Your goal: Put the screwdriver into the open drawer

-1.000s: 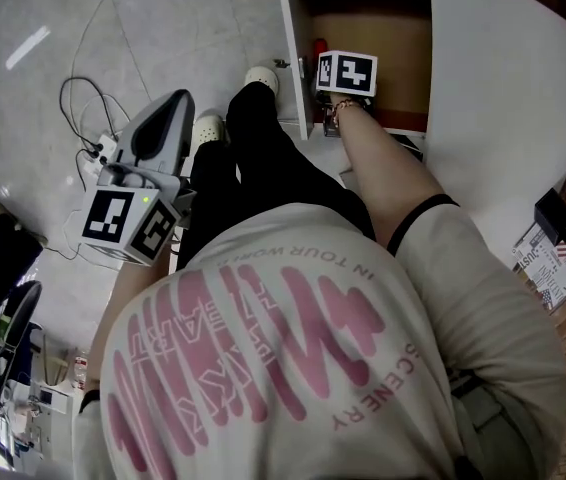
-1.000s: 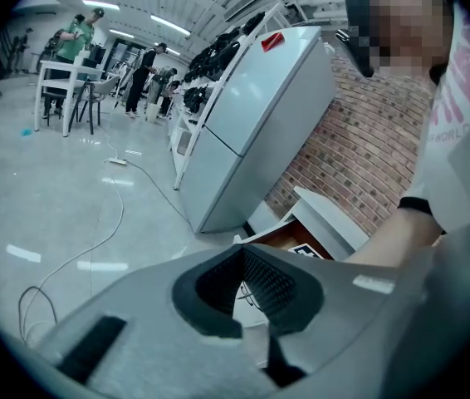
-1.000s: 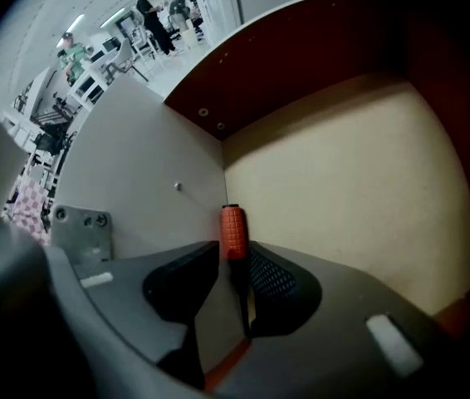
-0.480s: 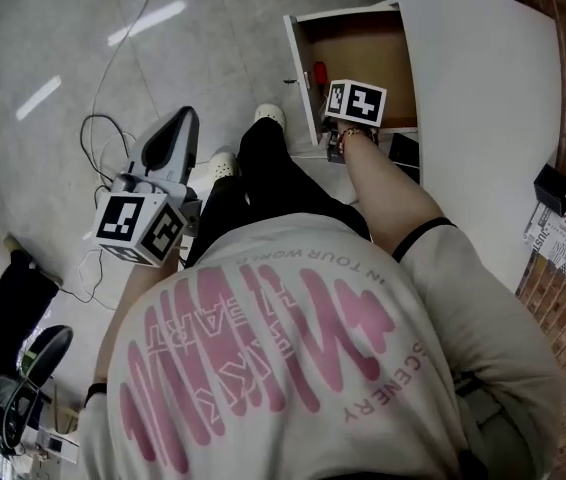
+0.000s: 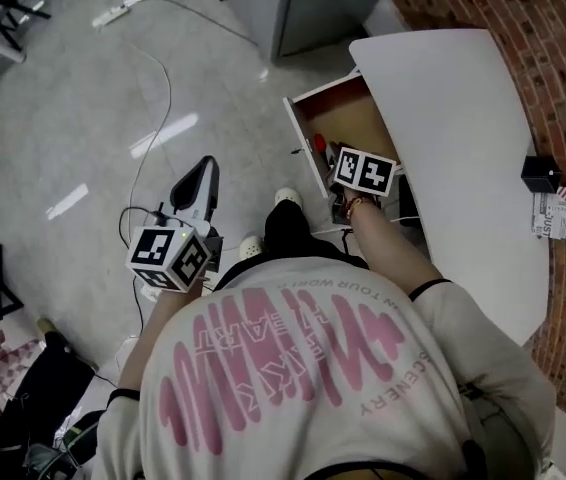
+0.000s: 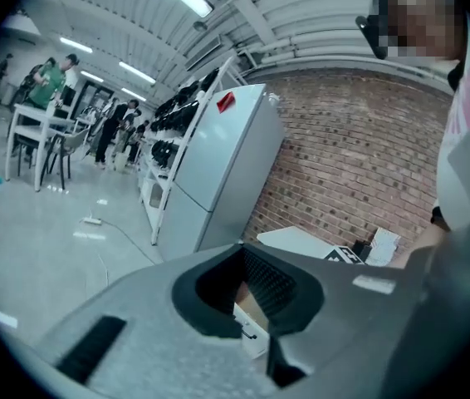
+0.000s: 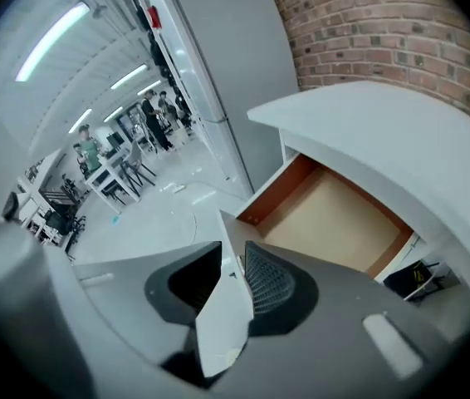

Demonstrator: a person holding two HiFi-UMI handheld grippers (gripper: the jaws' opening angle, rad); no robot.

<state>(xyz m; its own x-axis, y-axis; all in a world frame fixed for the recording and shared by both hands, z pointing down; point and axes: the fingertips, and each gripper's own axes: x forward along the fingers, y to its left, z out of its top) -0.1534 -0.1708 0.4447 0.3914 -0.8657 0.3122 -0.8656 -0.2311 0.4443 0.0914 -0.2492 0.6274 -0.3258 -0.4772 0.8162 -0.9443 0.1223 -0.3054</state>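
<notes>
the red-handled screwdriver point(image 5: 320, 146) lay inside the open drawer point(image 5: 351, 126), close behind its front panel. the right gripper point(image 7: 233, 266) hung over that front, its jaws apart, just narrowing, with nothing gripped between them. the left gripper point(image 6: 243, 264) had its jaws parted and empty too.

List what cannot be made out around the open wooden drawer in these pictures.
- Head view: the small red thing in the brown drawer, probably the screwdriver, is too small to confirm.
- Right gripper view: the white drawer front hides it.
- Head view: the marker cube covers the right gripper tips.
</notes>
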